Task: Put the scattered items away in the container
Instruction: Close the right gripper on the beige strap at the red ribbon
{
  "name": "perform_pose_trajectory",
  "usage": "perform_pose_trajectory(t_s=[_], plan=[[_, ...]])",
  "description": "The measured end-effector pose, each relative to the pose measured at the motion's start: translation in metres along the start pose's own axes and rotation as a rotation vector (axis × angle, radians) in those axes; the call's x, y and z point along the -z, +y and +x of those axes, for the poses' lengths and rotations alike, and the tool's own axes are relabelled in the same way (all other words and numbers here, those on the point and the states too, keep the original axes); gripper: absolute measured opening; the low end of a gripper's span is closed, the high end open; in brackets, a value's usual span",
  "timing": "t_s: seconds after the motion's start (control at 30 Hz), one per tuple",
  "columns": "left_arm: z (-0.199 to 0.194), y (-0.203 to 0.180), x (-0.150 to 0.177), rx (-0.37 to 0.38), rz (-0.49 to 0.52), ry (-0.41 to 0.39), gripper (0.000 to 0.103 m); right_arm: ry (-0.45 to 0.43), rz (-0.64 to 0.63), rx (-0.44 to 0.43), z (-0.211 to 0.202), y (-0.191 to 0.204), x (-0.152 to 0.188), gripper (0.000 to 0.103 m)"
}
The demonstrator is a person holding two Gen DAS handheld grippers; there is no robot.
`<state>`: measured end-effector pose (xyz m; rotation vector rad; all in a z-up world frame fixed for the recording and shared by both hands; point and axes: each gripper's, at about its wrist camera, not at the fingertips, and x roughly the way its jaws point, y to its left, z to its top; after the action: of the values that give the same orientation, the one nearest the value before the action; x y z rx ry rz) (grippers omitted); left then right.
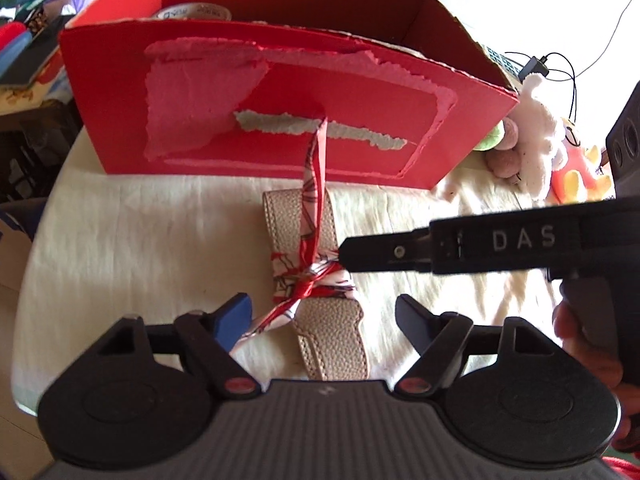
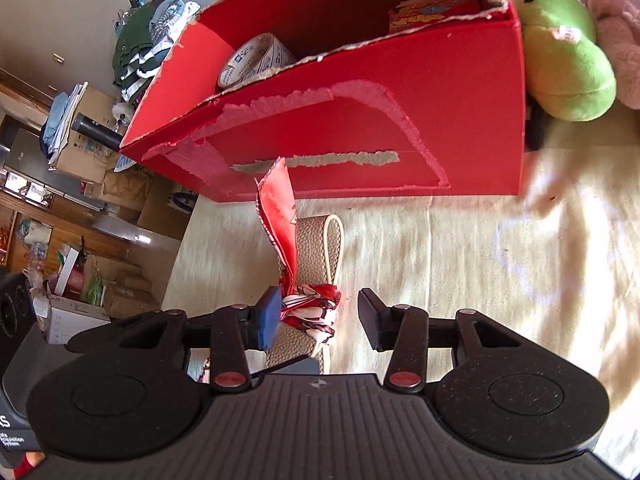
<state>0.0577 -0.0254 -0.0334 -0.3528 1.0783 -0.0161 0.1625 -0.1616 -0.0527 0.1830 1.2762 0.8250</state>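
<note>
A beige leather strap (image 1: 332,340) with a red-and-white scarf (image 1: 316,280) knotted round it lies on the cream cloth in front of the red cardboard box (image 1: 280,120). One scarf end (image 2: 278,200) sticks up toward the box. My left gripper (image 1: 324,320) is open, its fingers on either side of the strap's near end. My right gripper (image 2: 319,318) is open around the scarf knot (image 2: 312,308), and its blue pad (image 2: 268,316) touches the knot. From the left wrist it comes in from the right, its tip (image 1: 346,256) at the knot. The box (image 2: 360,140) holds a tape roll (image 2: 256,60) and a colourful packet (image 2: 432,12).
Plush toys crowd the box's right side: a green one (image 2: 568,60), a pink one (image 2: 616,32), a white one (image 1: 536,136) and a yellow-orange one (image 1: 576,176). The cloth-covered table (image 1: 120,240) ends at the left, with cartons and piled clothes beyond. A hand (image 1: 588,344) grips the right tool.
</note>
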Motion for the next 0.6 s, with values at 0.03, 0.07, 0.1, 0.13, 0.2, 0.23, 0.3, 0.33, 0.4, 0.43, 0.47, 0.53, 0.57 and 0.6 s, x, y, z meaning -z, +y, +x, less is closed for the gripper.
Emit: perform_pose_trajectory(t_s=[0.03, 0.07, 0.1, 0.13, 0.2, 0.23, 0.3, 0.33, 0.4, 0.43, 0.47, 0.53, 0.57, 0.6], plan=[[0.002, 0.001, -0.001, 0.003, -0.002, 0.006, 0.075, 0.004, 0.004, -0.005, 0.001, -0.001, 0.0, 0.047], [0.005, 0.003, -0.001, 0.005, -0.004, 0.013, 0.073, 0.011, 0.007, -0.008, 0.003, 0.0, 0.0, 0.047], [0.007, 0.004, -0.001, 0.012, -0.005, 0.022, 0.07, 0.016, 0.009, -0.007, 0.006, 0.0, 0.0, 0.047], [0.008, 0.006, -0.002, 0.026, -0.009, 0.032, 0.067, 0.016, 0.012, -0.006, 0.008, 0.0, -0.001, 0.047], [0.012, 0.009, -0.002, 0.051, -0.018, 0.052, 0.061, 0.022, 0.019, -0.005, 0.013, -0.001, -0.001, 0.047], [0.014, 0.01, -0.002, 0.059, -0.021, 0.059, 0.057, 0.024, 0.023, -0.006, 0.016, -0.002, -0.002, 0.047], [0.019, 0.015, -0.003, 0.072, -0.031, 0.074, 0.052, 0.028, 0.036, -0.012, 0.02, -0.002, -0.002, 0.045], [0.02, 0.017, -0.003, 0.088, -0.039, 0.08, 0.051, 0.034, 0.044, -0.016, 0.022, -0.003, -0.002, 0.045], [0.022, 0.022, -0.004, 0.113, -0.055, 0.085, 0.051, 0.036, 0.047, -0.008, 0.027, -0.002, -0.003, 0.044], [0.023, 0.023, -0.004, 0.12, -0.055, 0.086, 0.05, 0.039, 0.048, -0.005, 0.028, -0.002, -0.003, 0.043], [0.023, 0.024, -0.004, 0.123, -0.054, 0.086, 0.05, 0.043, 0.053, -0.006, 0.029, -0.003, -0.004, 0.04], [0.022, 0.023, -0.004, 0.126, -0.042, 0.084, 0.049, 0.043, 0.058, -0.011, 0.029, -0.004, -0.003, 0.039], [0.021, 0.022, -0.004, 0.125, -0.031, 0.083, 0.049, 0.043, 0.048, -0.012, 0.028, -0.003, -0.004, 0.038], [0.02, 0.021, -0.004, 0.125, -0.021, 0.084, 0.048, 0.044, 0.038, -0.014, 0.026, -0.001, -0.004, 0.038]])
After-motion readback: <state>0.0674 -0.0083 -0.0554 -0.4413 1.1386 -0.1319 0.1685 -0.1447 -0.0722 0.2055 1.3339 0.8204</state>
